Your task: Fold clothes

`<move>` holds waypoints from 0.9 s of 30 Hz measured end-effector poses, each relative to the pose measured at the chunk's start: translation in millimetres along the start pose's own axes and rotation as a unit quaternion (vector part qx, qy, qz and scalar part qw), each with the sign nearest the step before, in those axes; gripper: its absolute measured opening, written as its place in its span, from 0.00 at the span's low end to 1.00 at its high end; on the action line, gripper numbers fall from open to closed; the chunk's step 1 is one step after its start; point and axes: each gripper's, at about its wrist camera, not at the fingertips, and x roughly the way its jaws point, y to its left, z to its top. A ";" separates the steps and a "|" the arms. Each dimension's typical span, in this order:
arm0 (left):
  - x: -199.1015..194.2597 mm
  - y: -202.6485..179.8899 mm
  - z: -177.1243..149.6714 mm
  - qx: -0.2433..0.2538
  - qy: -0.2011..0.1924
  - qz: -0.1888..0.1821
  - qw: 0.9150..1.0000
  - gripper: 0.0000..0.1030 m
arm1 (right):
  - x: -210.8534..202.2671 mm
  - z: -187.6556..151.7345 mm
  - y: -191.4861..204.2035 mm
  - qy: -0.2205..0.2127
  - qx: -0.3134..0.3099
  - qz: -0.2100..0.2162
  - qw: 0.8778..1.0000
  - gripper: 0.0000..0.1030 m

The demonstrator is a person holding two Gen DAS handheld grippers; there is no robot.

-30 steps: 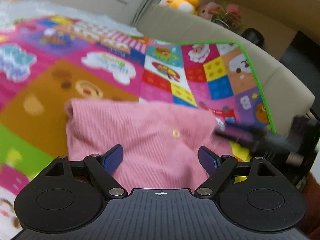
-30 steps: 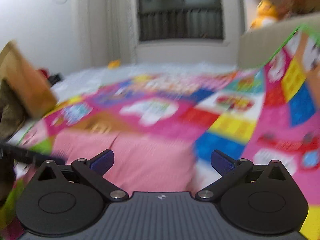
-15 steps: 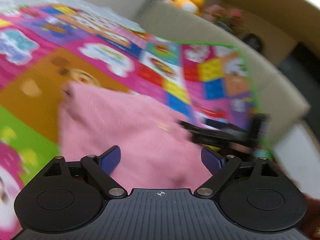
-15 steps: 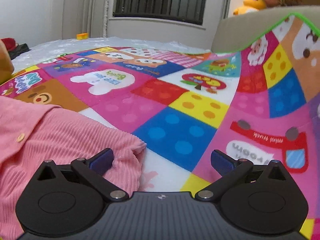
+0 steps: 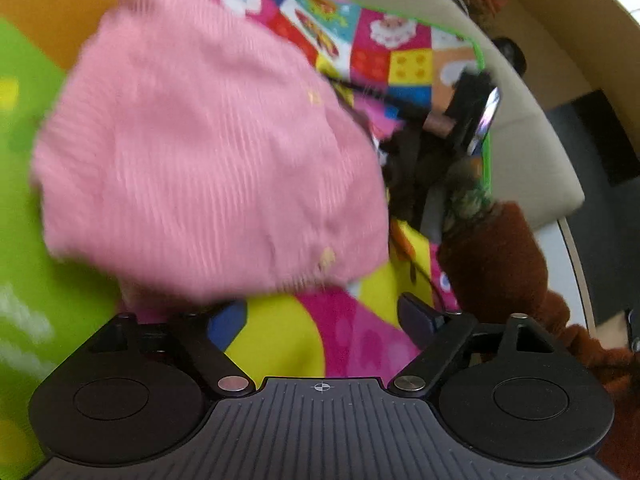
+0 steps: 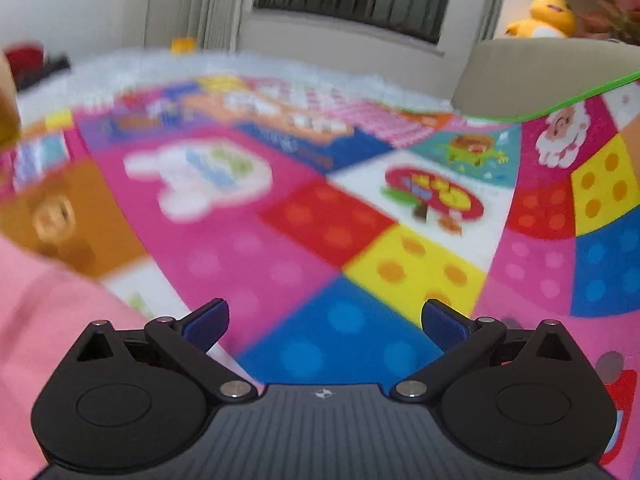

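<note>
Cardigan [image 5: 208, 152], pink and ribbed, now lies bunched on the play mat [image 5: 280, 340], just ahead of the left gripper [image 5: 320, 316]. Both it and the right gripper [image 6: 324, 320] have pulled back, jaws wide and empty, so another fold needs a fresh grip.

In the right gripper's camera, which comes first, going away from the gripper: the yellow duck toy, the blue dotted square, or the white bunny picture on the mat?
From the right gripper, nearest first:
1. Blue dotted square, right in front, between the fingers.
2. White bunny picture, farther up the mat, to the left.
3. Yellow duck toy, far back at the upper right, past the mat's green edge.
</note>
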 end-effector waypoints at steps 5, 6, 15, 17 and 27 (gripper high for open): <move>-9.1 4.0 58.3 0.042 -0.054 0.043 0.997 0.80 | -17.0 -32.9 -11.1 0.005 -0.001 -0.003 1.000 1.00; -8.0 6.9 71.1 0.049 -0.061 0.056 0.995 0.79 | -24.8 -39.8 -11.7 0.003 -0.001 -0.006 1.000 1.00; 13.3 37.8 164.5 0.067 -0.100 0.125 0.985 0.79 | -103.0 -89.3 37.2 -0.015 -0.071 0.048 0.996 1.00; 8.9 32.1 168.4 0.078 -0.104 0.142 0.981 0.81 | -114.9 -93.9 48.1 -0.017 -0.100 0.075 0.992 1.00; -30.6 -35.5 85.5 0.233 -0.121 0.186 0.947 0.89 | -122.0 -31.3 27.9 -0.113 -0.017 0.111 0.987 1.00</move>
